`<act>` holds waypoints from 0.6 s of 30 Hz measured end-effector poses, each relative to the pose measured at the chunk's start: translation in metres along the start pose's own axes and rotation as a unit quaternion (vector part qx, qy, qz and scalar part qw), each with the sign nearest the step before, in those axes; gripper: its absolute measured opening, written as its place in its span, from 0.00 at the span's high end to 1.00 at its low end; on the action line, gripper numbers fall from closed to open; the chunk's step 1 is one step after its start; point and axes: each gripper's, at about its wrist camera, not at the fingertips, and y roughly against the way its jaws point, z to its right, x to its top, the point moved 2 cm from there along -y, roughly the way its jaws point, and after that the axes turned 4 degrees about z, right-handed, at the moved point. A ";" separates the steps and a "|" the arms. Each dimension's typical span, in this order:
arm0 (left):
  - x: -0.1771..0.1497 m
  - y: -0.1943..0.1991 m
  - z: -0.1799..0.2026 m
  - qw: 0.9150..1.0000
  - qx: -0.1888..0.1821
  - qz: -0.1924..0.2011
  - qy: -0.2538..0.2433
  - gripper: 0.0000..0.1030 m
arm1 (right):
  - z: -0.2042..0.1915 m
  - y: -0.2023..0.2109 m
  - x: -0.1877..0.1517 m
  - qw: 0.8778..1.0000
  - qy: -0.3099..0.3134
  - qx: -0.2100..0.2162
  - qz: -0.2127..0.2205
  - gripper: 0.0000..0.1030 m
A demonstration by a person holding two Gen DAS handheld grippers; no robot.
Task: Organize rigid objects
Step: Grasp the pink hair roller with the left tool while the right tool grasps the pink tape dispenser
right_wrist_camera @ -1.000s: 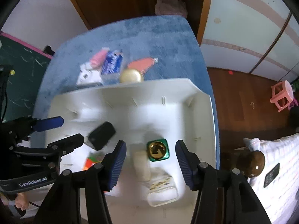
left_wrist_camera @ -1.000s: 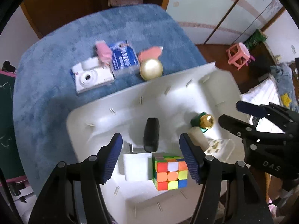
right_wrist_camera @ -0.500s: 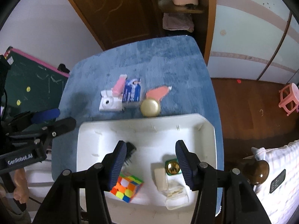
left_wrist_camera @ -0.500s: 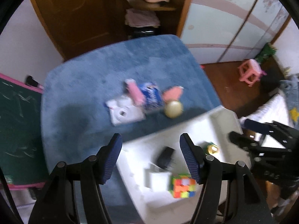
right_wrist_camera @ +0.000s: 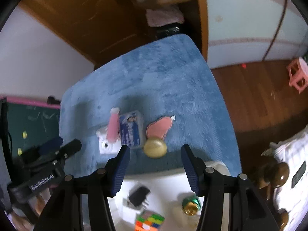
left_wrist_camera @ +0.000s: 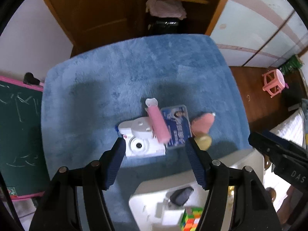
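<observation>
Both grippers have pulled back from over the white bin [right_wrist_camera: 215,166], so the fuzzy blue tabletop [left_wrist_camera: 119,73] now fills each view. Left gripper [left_wrist_camera: 155,161] and right gripper [right_wrist_camera: 154,167] hang spread, pinching nothing. Near the tabletop's front edge lie a boxy white toy camera [left_wrist_camera: 141,141], a pink tube [left_wrist_camera: 158,126], a glossy blue packet [left_wrist_camera: 177,127], a pink pouch [right_wrist_camera: 158,128] and a round gold tin [right_wrist_camera: 155,147]. Inside the smooth bin sits a colourful puzzle cube [right_wrist_camera: 149,220]. Wood doors and floor surround the table.

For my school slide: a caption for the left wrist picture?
Open hand-held gripper above a toy camera on a blue rug.
</observation>
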 end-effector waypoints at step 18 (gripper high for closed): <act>0.017 -0.108 -0.006 0.995 0.001 -0.100 0.024 0.34 | 0.035 -0.136 0.021 0.979 -0.176 0.030 -0.103 0.46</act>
